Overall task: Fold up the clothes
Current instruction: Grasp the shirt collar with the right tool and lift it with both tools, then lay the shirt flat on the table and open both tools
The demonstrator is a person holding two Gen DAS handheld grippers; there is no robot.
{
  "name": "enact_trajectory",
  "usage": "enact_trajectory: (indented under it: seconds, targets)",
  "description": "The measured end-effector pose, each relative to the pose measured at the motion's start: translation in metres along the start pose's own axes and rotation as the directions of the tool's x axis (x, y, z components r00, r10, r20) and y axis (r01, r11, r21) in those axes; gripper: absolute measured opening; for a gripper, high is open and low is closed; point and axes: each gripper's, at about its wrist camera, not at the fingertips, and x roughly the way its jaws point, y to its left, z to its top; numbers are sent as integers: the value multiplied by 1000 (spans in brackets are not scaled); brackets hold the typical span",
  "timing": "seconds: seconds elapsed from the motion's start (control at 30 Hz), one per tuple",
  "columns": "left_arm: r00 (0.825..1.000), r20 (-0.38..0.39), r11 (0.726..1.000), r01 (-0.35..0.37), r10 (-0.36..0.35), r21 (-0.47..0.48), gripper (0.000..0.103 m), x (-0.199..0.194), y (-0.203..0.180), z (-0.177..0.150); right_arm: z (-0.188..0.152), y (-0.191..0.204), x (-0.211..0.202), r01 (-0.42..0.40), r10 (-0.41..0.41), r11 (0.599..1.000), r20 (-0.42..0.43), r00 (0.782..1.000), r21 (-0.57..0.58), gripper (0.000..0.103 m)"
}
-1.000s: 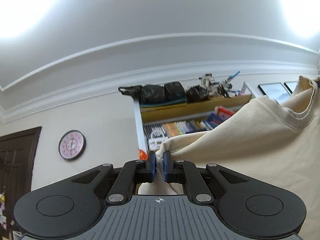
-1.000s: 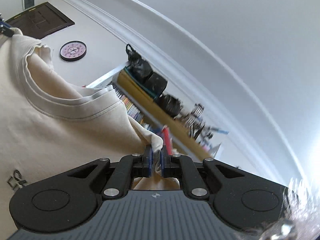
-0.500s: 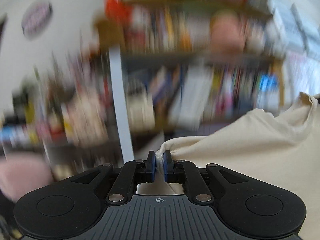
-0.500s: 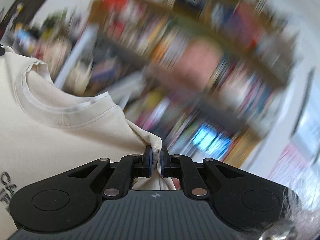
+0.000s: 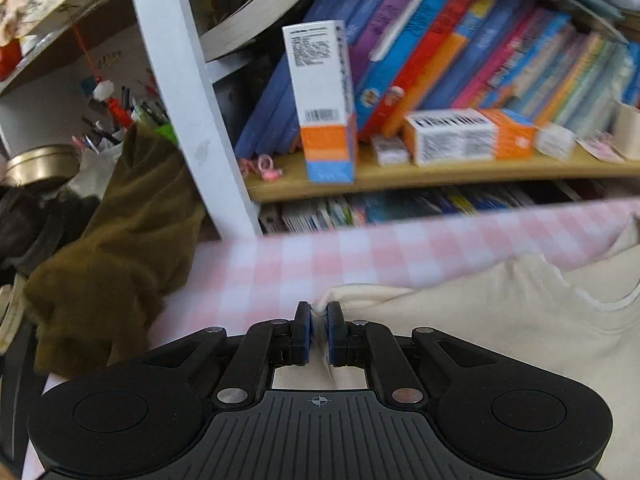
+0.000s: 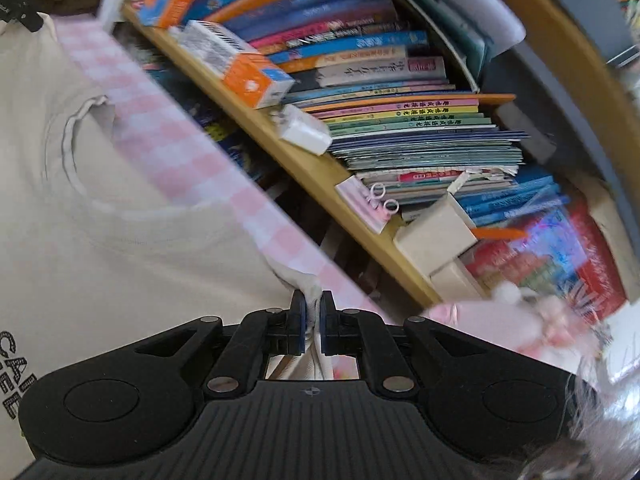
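1. Left wrist view: left hand-held gripper point(image 5: 319, 330) clamped on cream T-shirt point(image 5: 500, 320) edge, pink-checked tabletop point(image 5: 280, 264) just ahead.
2. Right hand-held gripper point(image 6: 313, 320) pinching T-shirt point(image 6: 120, 240) edge, garment spread leftward; bookshelf point(image 6: 320, 168) beyond.

Black ribbed left tool point(image 5: 319, 316) and right tool point(image 6: 312, 306), blue pads, 2 silver screws each.

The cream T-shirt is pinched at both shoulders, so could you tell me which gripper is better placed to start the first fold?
Neither clearly. The left gripper and right gripper each clamp a shoulder of the T-shirt over the pink checked cloth.
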Motion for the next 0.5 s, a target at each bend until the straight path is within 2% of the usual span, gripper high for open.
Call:
enact_trajectory:
  seconds: [0.13, 0.37, 0.5]
  targets:
    - [1000, -1, 999, -25, 26, 40, 8, 32, -12, 31, 17, -20, 37, -17, 17, 999, 10, 1000, 40, 6]
    - [999, -44, 999, -31, 33, 44, 8, 57, -22, 31, 26, -30, 76, -41, 41, 998, 4, 999, 48, 6]
    - [997, -68, 998, -34, 37, 46, 9, 72, -28, 32, 20, -25, 95, -92, 96, 993, -69, 993, 69, 6]
